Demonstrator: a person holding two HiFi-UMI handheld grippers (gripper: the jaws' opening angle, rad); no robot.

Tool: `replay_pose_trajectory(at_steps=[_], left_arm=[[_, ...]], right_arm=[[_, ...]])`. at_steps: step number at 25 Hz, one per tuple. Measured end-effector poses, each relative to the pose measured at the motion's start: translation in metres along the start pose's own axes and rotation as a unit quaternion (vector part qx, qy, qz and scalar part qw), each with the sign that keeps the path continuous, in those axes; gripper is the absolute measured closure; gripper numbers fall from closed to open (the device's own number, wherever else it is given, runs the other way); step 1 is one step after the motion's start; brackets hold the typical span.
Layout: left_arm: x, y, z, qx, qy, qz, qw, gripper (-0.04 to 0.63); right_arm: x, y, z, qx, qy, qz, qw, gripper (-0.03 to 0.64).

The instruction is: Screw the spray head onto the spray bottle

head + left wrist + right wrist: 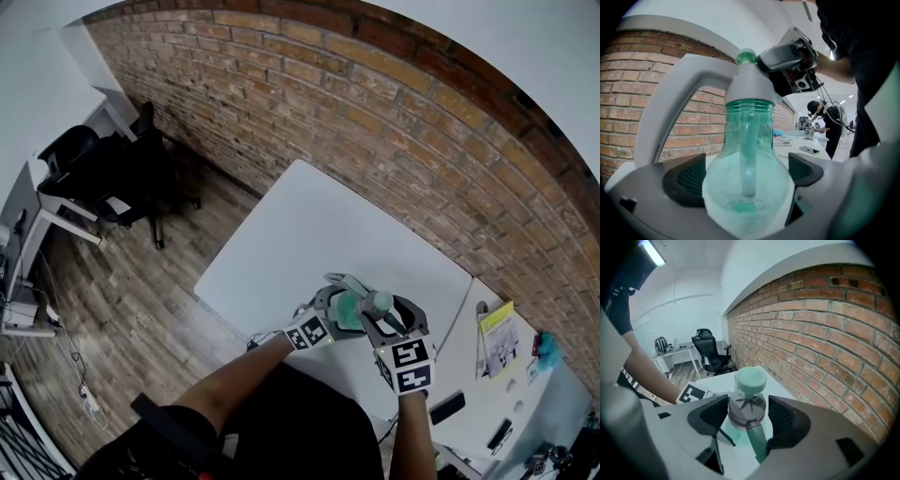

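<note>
A clear green spray bottle [347, 310] is held above the white table [309, 244] near its front edge. In the left gripper view its round body [747, 187] fills the space between the jaws, and my left gripper [747, 180] is shut on it. The grey spray head [745, 89] with a green knob [746, 57] sits on the bottle's neck. My right gripper [747, 414] is shut on the spray head's grey collar [746, 405] from above, below the knob [751, 377]. In the head view the left gripper [330, 314] and right gripper [386, 323] meet at the bottle.
A brick wall [375, 122] runs along the table's far side. A black office chair [122, 169] stands at the left by a white desk. To the right lie a yellow paper [497, 336] and a black phone [447, 407]. A person [820, 115] stands at a far table.
</note>
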State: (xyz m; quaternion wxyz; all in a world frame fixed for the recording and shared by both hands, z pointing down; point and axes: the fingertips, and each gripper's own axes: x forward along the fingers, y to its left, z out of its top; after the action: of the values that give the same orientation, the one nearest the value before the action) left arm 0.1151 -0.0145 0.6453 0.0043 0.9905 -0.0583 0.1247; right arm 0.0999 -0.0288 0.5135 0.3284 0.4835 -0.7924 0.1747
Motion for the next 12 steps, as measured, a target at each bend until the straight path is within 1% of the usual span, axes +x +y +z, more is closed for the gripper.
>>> replay_pose_trajectory(at_steps=[4,9,12], left_arm=[[0.0006,0.0011,-0.0012,-0.003,0.002,0.001,1.0,0.052],[-0.0003,0.0003,-0.0063,-0.008,0.0,0.002,1.0,0.051],[-0.0005,0.0008,-0.0038,-0.007,-0.003,-0.001,1.0,0.051]], right_arm=[[0.0084,0.0012,-0.0024,-0.014,0.025,0.007,1.0,0.347],[0.0096,0.0035,-0.0027,-0.015,0.018,0.026,0.999,0.348],[0.0099,0.0023,-0.0036,-0.029,0.013,0.044,0.998,0.348]])
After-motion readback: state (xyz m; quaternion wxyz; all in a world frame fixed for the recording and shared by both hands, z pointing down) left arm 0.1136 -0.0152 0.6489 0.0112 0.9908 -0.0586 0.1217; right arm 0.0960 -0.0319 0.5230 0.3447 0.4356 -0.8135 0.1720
